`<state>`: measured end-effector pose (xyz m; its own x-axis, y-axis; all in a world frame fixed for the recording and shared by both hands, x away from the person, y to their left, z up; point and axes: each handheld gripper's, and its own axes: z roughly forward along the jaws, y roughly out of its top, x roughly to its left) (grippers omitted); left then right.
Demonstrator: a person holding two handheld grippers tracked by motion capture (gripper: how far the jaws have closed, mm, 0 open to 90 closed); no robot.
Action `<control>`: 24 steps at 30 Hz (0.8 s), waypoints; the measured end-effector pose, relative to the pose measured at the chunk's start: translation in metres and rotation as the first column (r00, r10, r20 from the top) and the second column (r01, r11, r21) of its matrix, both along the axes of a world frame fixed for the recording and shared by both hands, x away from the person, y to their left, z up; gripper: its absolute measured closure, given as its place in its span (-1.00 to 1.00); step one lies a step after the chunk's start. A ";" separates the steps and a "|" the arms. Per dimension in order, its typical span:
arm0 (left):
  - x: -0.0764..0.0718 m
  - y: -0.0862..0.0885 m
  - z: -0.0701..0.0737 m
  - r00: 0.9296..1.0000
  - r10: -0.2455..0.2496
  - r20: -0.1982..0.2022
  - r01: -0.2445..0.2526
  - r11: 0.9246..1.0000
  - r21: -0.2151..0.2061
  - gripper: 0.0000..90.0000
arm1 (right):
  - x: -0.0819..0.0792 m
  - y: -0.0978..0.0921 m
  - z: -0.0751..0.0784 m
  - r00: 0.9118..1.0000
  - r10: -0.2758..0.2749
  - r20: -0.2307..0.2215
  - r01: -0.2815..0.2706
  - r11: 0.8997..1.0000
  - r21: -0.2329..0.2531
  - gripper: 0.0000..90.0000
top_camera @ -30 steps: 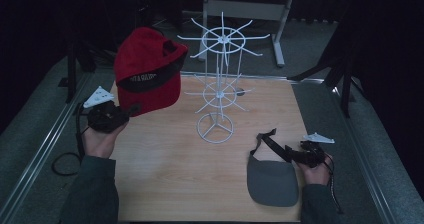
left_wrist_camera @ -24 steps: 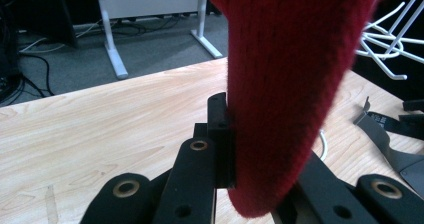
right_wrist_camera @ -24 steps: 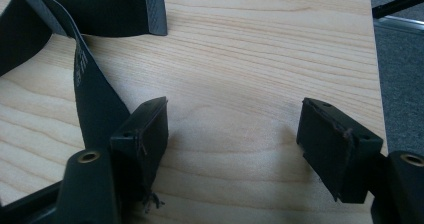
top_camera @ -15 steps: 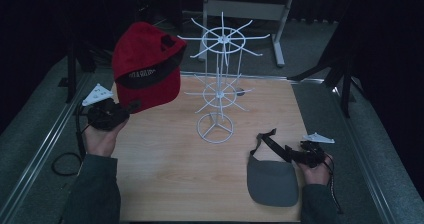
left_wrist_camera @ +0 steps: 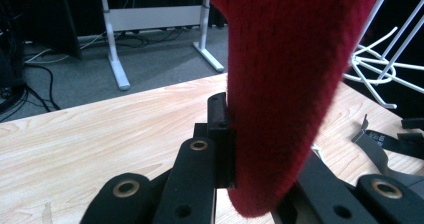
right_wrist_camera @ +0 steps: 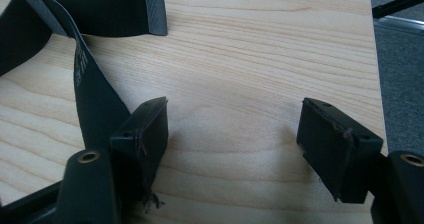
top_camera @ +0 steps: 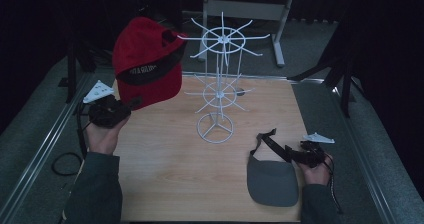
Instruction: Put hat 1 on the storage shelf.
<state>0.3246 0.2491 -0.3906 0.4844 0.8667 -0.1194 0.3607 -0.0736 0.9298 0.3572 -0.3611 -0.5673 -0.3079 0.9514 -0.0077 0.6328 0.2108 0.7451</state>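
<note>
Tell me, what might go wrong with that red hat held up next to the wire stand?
The left gripper pinches only the lower edge of the red hat, so the hat could slip free. The hat hangs close to the white wire stand; it could snag a prong and tip the stand, whose base looks small.

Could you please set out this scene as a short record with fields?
Left gripper: shut on red cap, held up beside rack
Right gripper: open, low over table, beside visor strap
Grey visor: flat on table, near right gripper
White wire rack: upright, mid-table, hooks bare
</note>
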 end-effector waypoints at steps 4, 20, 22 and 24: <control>0.000 0.000 0.002 1.000 0.008 0.007 -0.008 1.000 -0.011 0.91 | 0.000 0.000 0.000 1.000 0.000 -0.001 0.000 1.000 0.000 -0.37; -0.001 -0.005 0.009 0.999 0.009 0.047 -0.007 0.999 -0.052 0.91 | 0.000 0.000 0.000 1.000 0.000 0.000 0.000 1.000 0.000 -0.37; -0.001 -0.005 0.008 0.999 0.013 0.049 -0.010 0.999 -0.052 0.91 | 0.000 0.000 0.000 1.000 -0.001 -0.001 0.001 1.000 0.001 -0.37; -0.001 -0.005 0.009 0.999 0.014 0.051 -0.011 0.998 -0.054 0.91 | 0.000 0.000 0.000 1.000 0.000 0.000 0.000 1.000 0.000 -0.37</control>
<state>0.3232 0.2444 -0.3821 0.4802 0.8657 -0.1412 0.3133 -0.0189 0.9495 0.3572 -0.3611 -0.5673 -0.3080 0.9514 -0.0078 0.6331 0.2110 0.7447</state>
